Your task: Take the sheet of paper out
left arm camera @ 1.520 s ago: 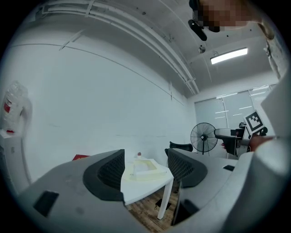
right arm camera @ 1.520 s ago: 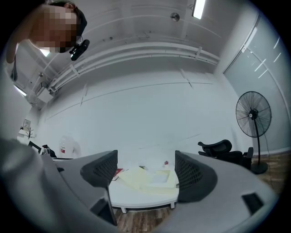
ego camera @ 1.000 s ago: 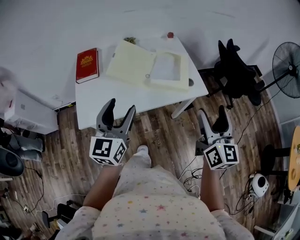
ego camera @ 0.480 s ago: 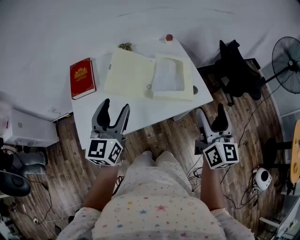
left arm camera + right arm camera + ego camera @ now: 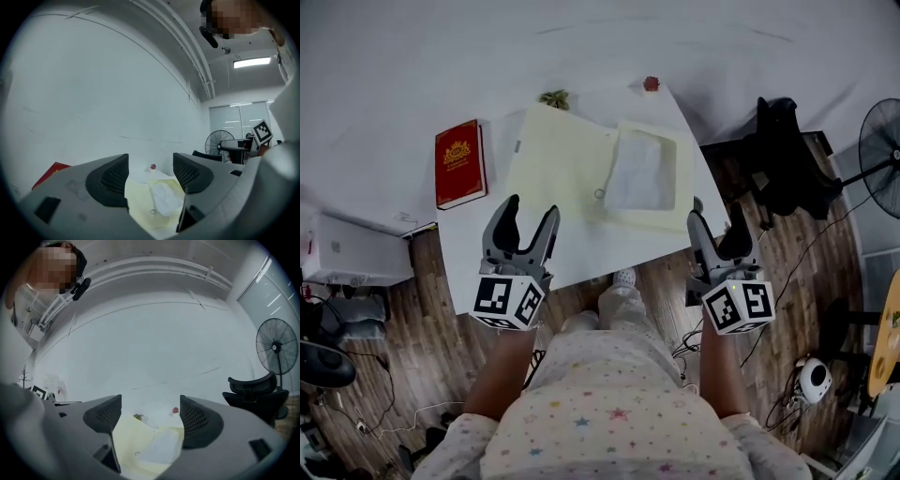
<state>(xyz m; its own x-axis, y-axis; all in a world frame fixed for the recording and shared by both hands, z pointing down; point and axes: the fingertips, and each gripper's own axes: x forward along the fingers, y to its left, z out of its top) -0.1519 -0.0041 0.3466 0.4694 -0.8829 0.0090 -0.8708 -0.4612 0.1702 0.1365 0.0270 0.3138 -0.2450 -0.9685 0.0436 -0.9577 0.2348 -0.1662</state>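
Nearest the camera, both grippers are held out in front of the person, short of the work. The left gripper (image 5: 531, 212) is held over the near edge of the counter (image 5: 581, 251). Its jaws are spread apart with nothing between them, and only the distant folder is seen through the gap. The right gripper (image 5: 715, 217) is held just off the counter's right corner, above the floor, and its jaws too are spread and empty.

Further on, a pale yellow folder (image 5: 558, 155) is laid open and flat on the counter. The sheet of paper (image 5: 639, 174) is found in the folder's right half, framed by a yellow border as if tucked into a pocket. Whether it is covered by a clear layer cannot be told. A small ring (image 5: 599, 194) is seen near the folder's fold. To the left, apart from the folder, a red book (image 5: 459, 161) is laid.

The task is judged not yet begun. Nothing is touched, and the approach, the grasp and the pulling out are all left.
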